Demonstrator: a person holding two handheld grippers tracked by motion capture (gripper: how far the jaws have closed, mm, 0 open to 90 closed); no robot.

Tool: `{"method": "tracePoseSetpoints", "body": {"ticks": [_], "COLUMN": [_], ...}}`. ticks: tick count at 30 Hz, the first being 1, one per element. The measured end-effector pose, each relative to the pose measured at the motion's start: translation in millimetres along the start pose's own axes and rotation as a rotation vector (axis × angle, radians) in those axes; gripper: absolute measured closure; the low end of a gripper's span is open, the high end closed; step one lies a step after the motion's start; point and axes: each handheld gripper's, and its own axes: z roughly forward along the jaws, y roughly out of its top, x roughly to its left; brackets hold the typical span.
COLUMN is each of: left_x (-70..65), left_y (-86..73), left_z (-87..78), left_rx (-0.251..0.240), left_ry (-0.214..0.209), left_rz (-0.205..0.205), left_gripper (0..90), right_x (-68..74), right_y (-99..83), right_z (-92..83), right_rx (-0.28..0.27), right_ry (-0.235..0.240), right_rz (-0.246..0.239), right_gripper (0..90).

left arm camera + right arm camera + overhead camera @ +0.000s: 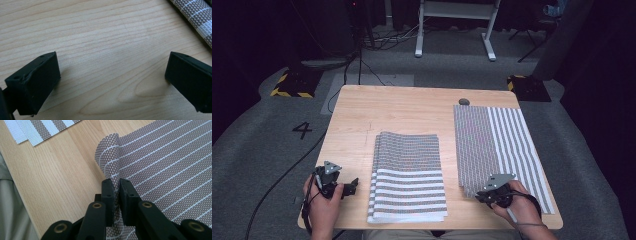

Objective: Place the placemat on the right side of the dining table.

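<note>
The right gripper (115, 185) pinches a curled corner of the woven, pinstriped placemat (170, 162); the left gripper (112, 75) gapes wide over bare, grained wooden table (100, 32), holding nothing.

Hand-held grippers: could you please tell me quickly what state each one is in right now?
Left hand-held gripper: open, holding nothing, over the bare table.
Right hand-held gripper: closed, pinching the near left corner of the striped placemat.

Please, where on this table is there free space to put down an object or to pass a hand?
Bare wood lies on the table left of the folded mat stack, and across the far edge beyond it, up to the small stone. A narrow strip separates the stack from the flat mat. The right side is crowded.
</note>
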Motion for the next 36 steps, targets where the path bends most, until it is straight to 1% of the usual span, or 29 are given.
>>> {"method": "tracePoseSetpoints", "body": {"ticks": [1,2,3,5,6,7,8,12,14,19,20,22,23,24,25,26,27,28,29,30,31,32,33,34,35,36], "left_x": [0.0,0.0,0.0,0.0,0.0,0.0,0.0,0.0,0.0,0.0,0.0,0.0,0.0,0.1,0.1,0.1,0.0,0.0,0.1,0.0,0.0,0.0,0.0,0.0,0.0,0.0], "left_y": [0.0,0.0,0.0,0.0,0.0,0.0,0.0,0.0,0.0,0.0,0.0,0.0,0.0,0.0,0.0,0.0,0.0,0.0,0.0,0.0,0.0,0.0,0.0,0.0,0.0,0.0], "left_z": [0.0,0.0,0.0,0.0,0.0,0.0,0.0,0.0,0.0,0.0,0.0,0.0,0.0,0.0,0.0,0.0,0.0,0.0,0.0,0.0,0.0,0.0,0.0,0.0,0.0,0.0], "left_rx": [0.000,0.000,0.000,0.000,0.000,0.000,0.000,0.000,0.000,0.000,0.000,0.000,0.000,0.000,0.000,0.000,0.000,0.000,0.000,0.000,0.000,0.000,0.000,0.000,0.000,0.000], "left_ry": [0.000,0.000,0.000,0.000,0.000,0.000,0.000,0.000,0.000,0.000,0.000,0.000,0.000,0.000,0.000,0.000,0.000,0.000,0.000,0.000,0.000,0.000,0.000,0.000,0.000,0.000], "left_rz": [0.000,0.000,0.000,0.000,0.000,0.000,0.000,0.000,0.000,0.000,0.000,0.000,0.000,0.000,0.000,0.000,0.000,0.000,0.000,0.000,0.000,0.000,0.000,0.000,0.000,0.000], "left_gripper": [0.0,0.0,0.0,0.0,0.0,0.0,0.0,0.0,0.0,0.0,0.0,0.0,0.0,0.0,0.0,0.0,0.0,0.0,0.0,0.0,0.0,0.0,0.0,0.0,0.0,0.0], "right_x": [0.1,-1.1,-1.3,-1.7,-2.4,-2.4,-2.2,-3.2,-2.3,-2.6,-3.4,-3.1,-1.0,0.7,2.5,2.5,5.0,7.6,7.6,7.2,5.7,3.4,1.2,-3.0,-7.1,-9.2], "right_y": [-0.2,-1.0,-2.0,-3.7,-4.6,-5.3,-5.7,-6.4,-6.0,-6.6,-7.2,-7.5,-7.7,-7.8,-8.0,-8.0,-7.9,-9.1,-10.3,-12.1,-16.1,-20.5,-24.3,-31.3,-38.8,-42.8], "right_z": [-0.3,-0.6,-1.4,-1.9,-2.5,-2.6,-3.2,-3.6,-3.3,-4.1,-3.9,-3.6,-3.8,-4.5,-4.6,-4.6,-5.7,-10.7,-12.6,-13.9,-15.5,-16.3,-15.8,-14.8,-11.9,-11.0], "right_rx": [-0.001,0.003,0.008,0.007,0.006,0.005,0.007,0.011,0.014,0.018,0.016,0.013,0.002,-0.012,-0.048,-0.048,-0.084,-0.149,-0.161,-0.171,-0.184,-0.179,-0.179,-0.158,-0.143,-0.130], "right_ry": [0.005,-0.003,-0.007,0.004,-0.003,0.008,0.008,0.000,0.008,0.013,0.018,0.019,0.019,0.031,0.035,0.035,0.044,0.028,0.018,-0.002,-0.041,-0.072,-0.091,-0.121,-0.157,-0.177], "right_rz": [0.003,-0.016,-0.015,-0.008,-0.007,0.003,0.009,-0.012,0.007,0.010,0.003,0.007,0.032,0.056,0.067,0.067,0.092,0.129,0.138,0.148,0.182,0.207,0.229,0.263,0.287,0.298], "right_gripper": [83.3,83.5,83.6,83.6,83.6,83.6,83.6,83.5,83.5,83.1,82.5,81.2,71.9,67.7,61.4,61.4,56.3,52.3,50.6,48.5,45.8,43.9,42.2,39.8,37.5,36.1]}}
